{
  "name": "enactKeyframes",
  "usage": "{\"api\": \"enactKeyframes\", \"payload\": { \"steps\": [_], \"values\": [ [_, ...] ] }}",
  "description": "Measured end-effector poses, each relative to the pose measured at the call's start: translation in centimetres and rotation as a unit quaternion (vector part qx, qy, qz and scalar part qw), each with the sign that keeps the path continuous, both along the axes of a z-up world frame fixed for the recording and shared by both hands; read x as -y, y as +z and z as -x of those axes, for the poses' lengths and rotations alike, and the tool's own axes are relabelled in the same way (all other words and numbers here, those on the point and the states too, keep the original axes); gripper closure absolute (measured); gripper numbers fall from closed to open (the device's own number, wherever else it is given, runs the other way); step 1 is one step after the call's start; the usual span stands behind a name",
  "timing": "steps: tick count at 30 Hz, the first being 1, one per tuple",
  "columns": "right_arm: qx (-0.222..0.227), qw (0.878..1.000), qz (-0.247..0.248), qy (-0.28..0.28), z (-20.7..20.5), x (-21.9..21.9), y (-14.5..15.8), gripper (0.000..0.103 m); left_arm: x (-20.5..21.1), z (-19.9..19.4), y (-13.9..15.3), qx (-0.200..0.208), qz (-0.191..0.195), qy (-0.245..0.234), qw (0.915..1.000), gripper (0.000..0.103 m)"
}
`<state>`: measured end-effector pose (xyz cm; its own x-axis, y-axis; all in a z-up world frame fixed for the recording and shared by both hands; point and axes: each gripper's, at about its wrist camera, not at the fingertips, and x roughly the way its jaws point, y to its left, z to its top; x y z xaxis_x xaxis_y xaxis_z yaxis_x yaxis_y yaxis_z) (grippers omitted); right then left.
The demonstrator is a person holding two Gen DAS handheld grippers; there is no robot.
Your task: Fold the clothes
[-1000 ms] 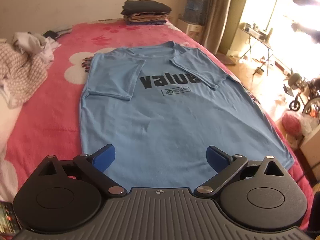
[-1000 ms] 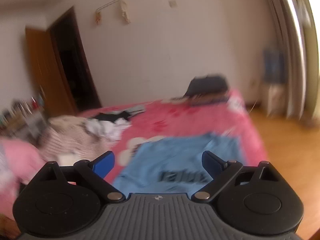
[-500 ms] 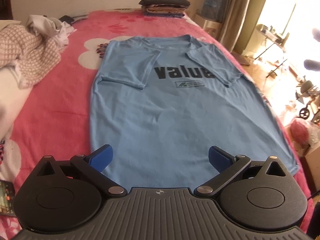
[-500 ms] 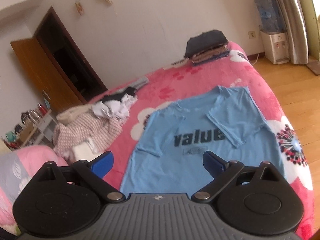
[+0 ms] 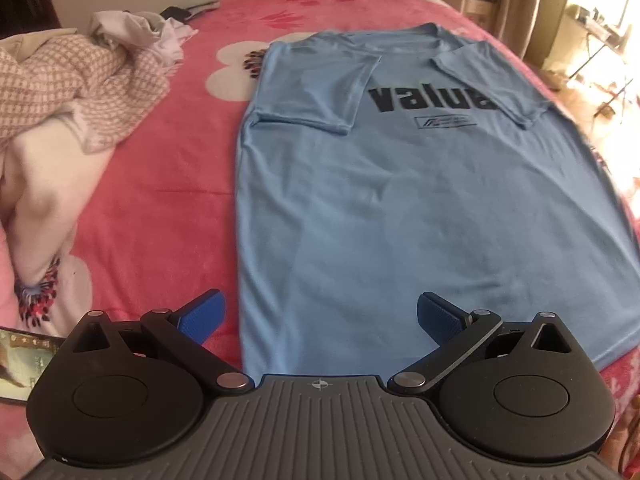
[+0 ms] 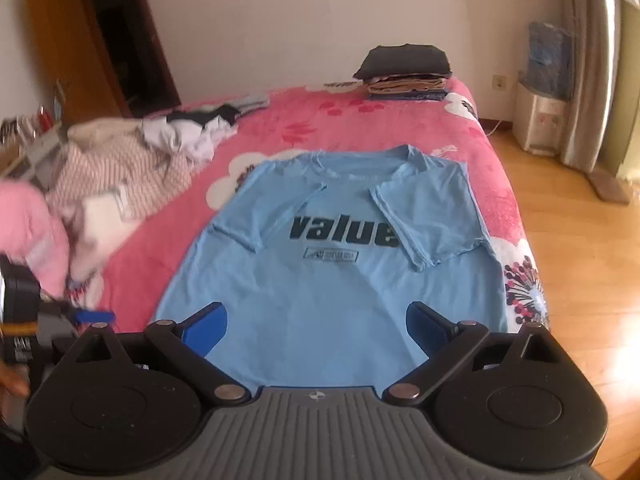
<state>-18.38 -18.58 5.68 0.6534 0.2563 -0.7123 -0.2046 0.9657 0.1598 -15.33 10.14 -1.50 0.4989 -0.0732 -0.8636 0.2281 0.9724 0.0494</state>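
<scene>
Left gripper point(image 5: 320, 316) dropped toward blue T-shirt point(image 5: 420, 200) hem at 6 o'clock; right gripper point(image 6: 316, 326) steadied. Both spread, empty. Risk: pinching one layer drags folded sleeves loose.

One blue T-shirt point(image 6: 332, 280) lay on one bed point(image 6: 472, 140). There was one stack of folded clothes point(image 6: 404, 74), one loose heap of garments point(image 6: 132, 168), and two grippers.
</scene>
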Motion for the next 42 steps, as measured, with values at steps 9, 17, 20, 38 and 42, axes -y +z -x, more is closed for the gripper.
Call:
{"api": "enactKeyframes", "payload": {
  "steps": [9,17,20,38,42],
  "values": [
    [-0.061,0.998,0.018,0.017,0.0,-0.8,-2.9,0.004,0.3,0.0,-0.8,-0.026,-0.017,0.005,0.9995,0.000],
    [-0.103,0.995,0.002,0.015,-0.1,-0.7,-4.3,0.003,0.6,-0.1,-1.3,-0.034,-0.035,0.009,0.9987,0.000],
    [-0.107,0.994,0.004,0.015,-0.1,-0.6,-4.3,0.004,0.5,-0.2,-1.5,-0.039,-0.039,0.013,0.9984,0.000],
    [-0.175,0.983,0.048,0.005,0.6,-0.4,-8.8,0.004,0.5,-0.1,-4.7,-0.054,-0.092,0.016,0.9941,0.000],
    [-0.177,0.982,0.069,0.003,1.2,-0.1,-9.9,0.004,0.8,0.4,-5.2,-0.056,-0.109,0.006,0.9924,0.000]
  ]
}}
